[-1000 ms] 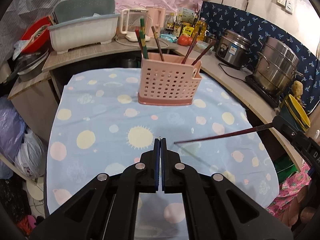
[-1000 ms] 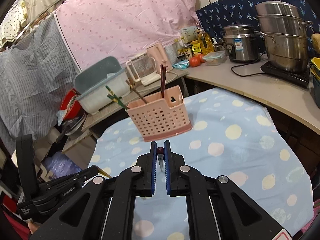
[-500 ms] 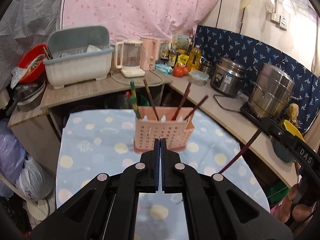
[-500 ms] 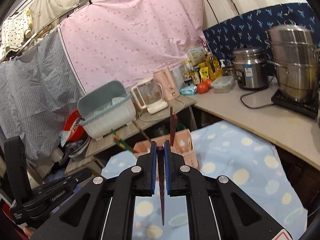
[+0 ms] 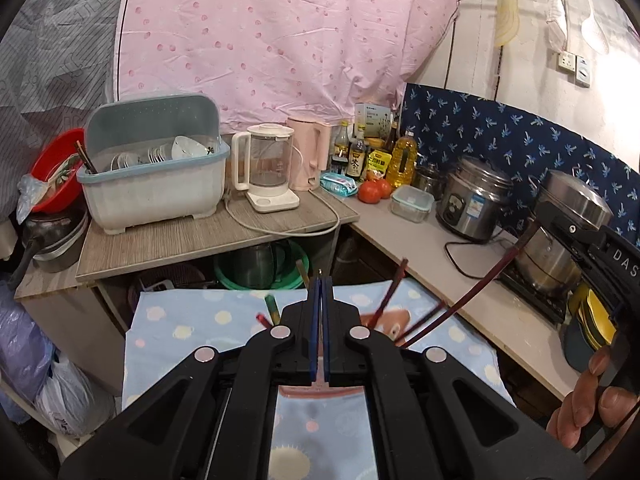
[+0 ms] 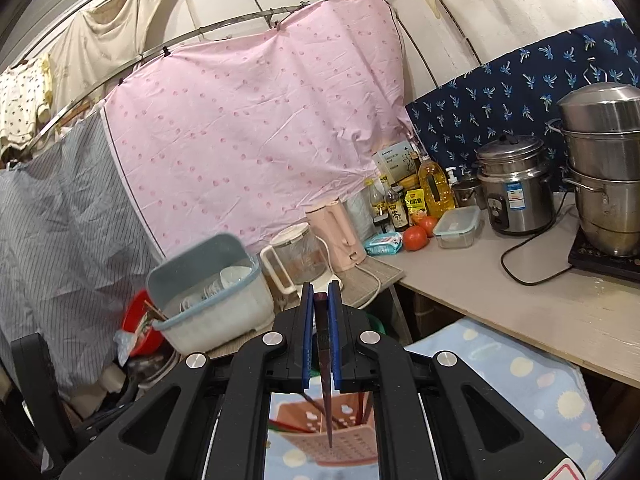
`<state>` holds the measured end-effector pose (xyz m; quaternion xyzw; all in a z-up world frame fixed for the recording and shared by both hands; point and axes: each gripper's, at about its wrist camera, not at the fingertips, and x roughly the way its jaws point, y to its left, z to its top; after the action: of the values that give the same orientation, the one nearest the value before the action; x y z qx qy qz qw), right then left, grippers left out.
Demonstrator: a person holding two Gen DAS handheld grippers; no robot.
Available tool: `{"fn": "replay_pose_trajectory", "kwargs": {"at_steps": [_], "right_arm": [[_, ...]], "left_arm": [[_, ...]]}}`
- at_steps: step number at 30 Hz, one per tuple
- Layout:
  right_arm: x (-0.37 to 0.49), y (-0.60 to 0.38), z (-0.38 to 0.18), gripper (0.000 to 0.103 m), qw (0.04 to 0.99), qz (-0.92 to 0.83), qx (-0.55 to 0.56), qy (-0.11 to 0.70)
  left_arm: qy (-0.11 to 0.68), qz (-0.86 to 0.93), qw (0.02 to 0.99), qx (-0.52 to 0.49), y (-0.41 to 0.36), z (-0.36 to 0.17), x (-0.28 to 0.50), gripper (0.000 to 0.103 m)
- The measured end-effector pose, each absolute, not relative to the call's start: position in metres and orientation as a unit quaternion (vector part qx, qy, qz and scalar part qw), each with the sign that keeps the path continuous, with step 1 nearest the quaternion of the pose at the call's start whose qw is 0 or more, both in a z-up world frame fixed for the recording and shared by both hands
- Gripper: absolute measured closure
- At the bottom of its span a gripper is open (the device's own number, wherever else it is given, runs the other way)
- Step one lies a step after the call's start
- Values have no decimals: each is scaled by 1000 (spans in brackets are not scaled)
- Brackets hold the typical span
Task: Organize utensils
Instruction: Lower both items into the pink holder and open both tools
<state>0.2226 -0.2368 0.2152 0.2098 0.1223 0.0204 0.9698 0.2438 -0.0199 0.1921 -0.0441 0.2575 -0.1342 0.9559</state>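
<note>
Above the pink caddy (image 6: pixel 326 436), the right gripper (image 6: pixel 321 312) is clamped on a single dark red chopstick (image 6: pixel 326 392), held near its thick upper end, with the shaft hanging almost straight down and its tip over the basket's open top. From the left wrist view the same stick appears as a long slanted line running from the right gripper's body toward the caddy. Other chopsticks already stand in the caddy (red and green ones on one side, dark ones on the other), and which compartment the held stick points at cannot be told. The caddy rests on the blue spotted cloth (image 6: pixel 520 372) covering the table.

The left gripper (image 5: pixel 320 280) has its blue pads pressed together with nothing between them, and it hovers idle above the same cloth, close to the caddy.

Handling assessment: the chopstick is judged light, rigid and smooth, so it can pivot or slide in a two-pad grip. The present hold near the thick end seems suitable, since it lets the narrow tip lead into the opening. The caddy looks like thin perforated plastic and is probably light enough to shift if the stick strikes its rim.

Judged stage: insertion pending, the stick not yet lowered inside.
</note>
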Motion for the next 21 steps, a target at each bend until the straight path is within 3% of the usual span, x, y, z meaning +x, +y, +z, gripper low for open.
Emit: {"fn": "replay_pose_trajectory", "kwargs": {"at_steps": [16, 20, 21], "right_arm": [[290, -219, 153, 95, 960, 19, 188, 207], [285, -218, 148, 83, 960, 16, 188, 209], [282, -218, 147, 79, 960, 16, 188, 209]], "left_arm": [[299, -122, 945, -47, -24, 151, 295, 102], [296, -117, 947, -51, -22, 150, 292, 97], [297, -115, 946, -53, -21, 149, 292, 88]]}}
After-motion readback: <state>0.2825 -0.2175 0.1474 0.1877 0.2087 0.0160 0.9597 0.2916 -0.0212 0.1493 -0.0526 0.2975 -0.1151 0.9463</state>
